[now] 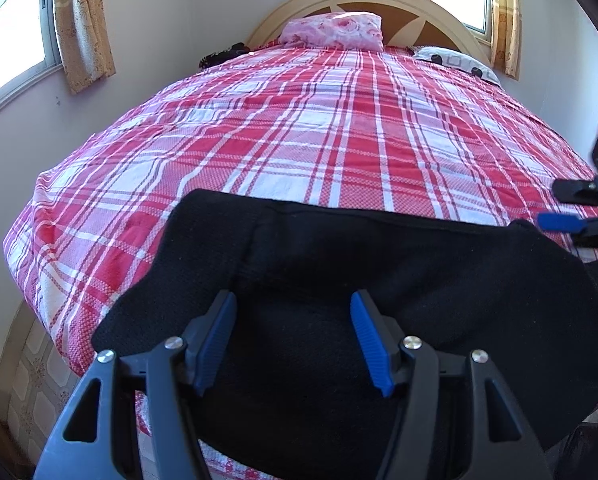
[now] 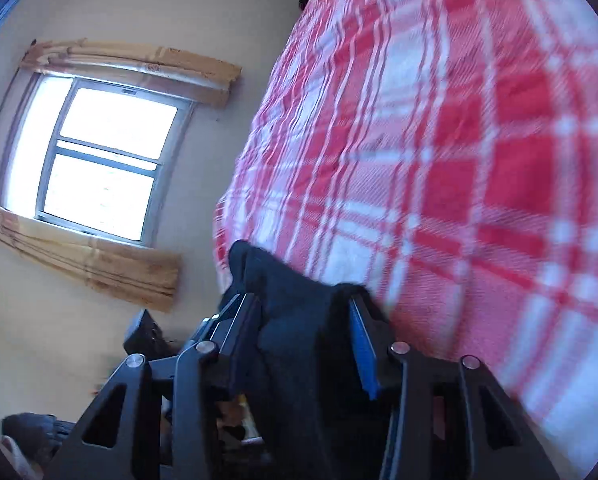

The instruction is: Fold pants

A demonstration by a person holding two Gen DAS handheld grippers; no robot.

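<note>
Apparently to spread the black pants [image 1: 339, 272] across the bed [image 1: 299, 128], the right gripper [image 2: 303, 332] pinched one edge; the left gripper [image 1: 293, 340] hovered, spread, over the cloth.

So I'm looking at a bed [image 1: 299, 128] with a red-and-white plaid cover. Black pants [image 1: 339, 264] lie spread over its near edge. Up at the headboard there's a pink floral pillow [image 1: 333, 30] and a white patterned one [image 1: 455, 60].
</note>
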